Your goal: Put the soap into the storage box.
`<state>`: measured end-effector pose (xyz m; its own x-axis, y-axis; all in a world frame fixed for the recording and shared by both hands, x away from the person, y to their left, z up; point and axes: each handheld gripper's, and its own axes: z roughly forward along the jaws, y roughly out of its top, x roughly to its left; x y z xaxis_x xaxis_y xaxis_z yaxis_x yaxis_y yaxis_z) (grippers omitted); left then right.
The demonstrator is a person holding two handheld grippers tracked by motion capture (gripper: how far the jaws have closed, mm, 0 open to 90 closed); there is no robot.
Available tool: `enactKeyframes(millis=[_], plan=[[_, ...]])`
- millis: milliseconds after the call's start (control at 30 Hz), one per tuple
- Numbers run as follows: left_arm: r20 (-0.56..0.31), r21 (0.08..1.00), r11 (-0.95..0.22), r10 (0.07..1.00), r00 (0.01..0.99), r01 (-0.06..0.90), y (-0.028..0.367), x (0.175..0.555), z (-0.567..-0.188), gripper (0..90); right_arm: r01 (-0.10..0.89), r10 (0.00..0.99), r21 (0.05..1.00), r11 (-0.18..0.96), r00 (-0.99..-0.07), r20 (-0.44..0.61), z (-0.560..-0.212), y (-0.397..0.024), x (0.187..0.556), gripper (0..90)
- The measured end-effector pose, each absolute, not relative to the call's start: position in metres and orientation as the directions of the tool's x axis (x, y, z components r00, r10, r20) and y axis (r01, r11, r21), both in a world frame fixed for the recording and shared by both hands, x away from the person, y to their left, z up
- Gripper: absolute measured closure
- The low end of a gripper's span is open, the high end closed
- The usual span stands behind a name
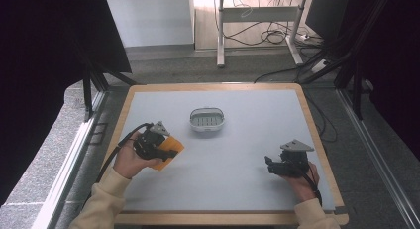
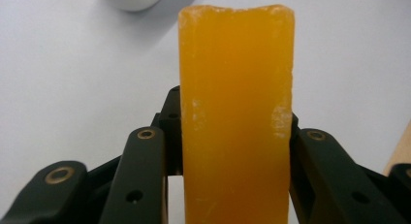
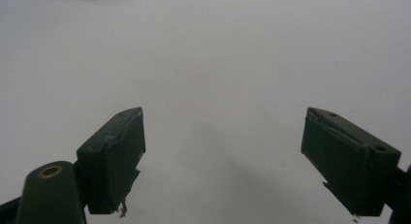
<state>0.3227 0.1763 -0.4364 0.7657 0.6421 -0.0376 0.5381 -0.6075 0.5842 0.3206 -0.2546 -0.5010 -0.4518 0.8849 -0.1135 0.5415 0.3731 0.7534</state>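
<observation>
Soap bar (image 2: 236, 117), orange, is pinched in the left tool (image 1: 166, 150); white dish (image 1: 207, 119) sits bare; right tool (image 1: 270, 164) spread.

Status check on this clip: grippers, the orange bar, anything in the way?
Left gripper shut on orange bar. Right gripper open, empty, over bare table. White dish mid-table, path to it unobstructed.

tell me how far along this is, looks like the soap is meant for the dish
Done: the left gripper has the orange soap bar clamped between its jaws. In hand: it holds the bar over the table, short of the white dish. Left, probably: placing the soap in the empty dish. The right gripper is open and idle.
</observation>
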Motion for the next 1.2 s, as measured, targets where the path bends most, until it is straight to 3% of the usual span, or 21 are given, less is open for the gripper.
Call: enactKeyframes(millis=[1200], plan=[[0.012, 0.589, -0.641, 0.616, 0.788, 0.492, 0.162, 0.358, -0.428, 61.8, 0.549, 0.890, 0.750, 0.369, -0.443, -0.113, -0.502, -0.257, 0.321, 16.2]])
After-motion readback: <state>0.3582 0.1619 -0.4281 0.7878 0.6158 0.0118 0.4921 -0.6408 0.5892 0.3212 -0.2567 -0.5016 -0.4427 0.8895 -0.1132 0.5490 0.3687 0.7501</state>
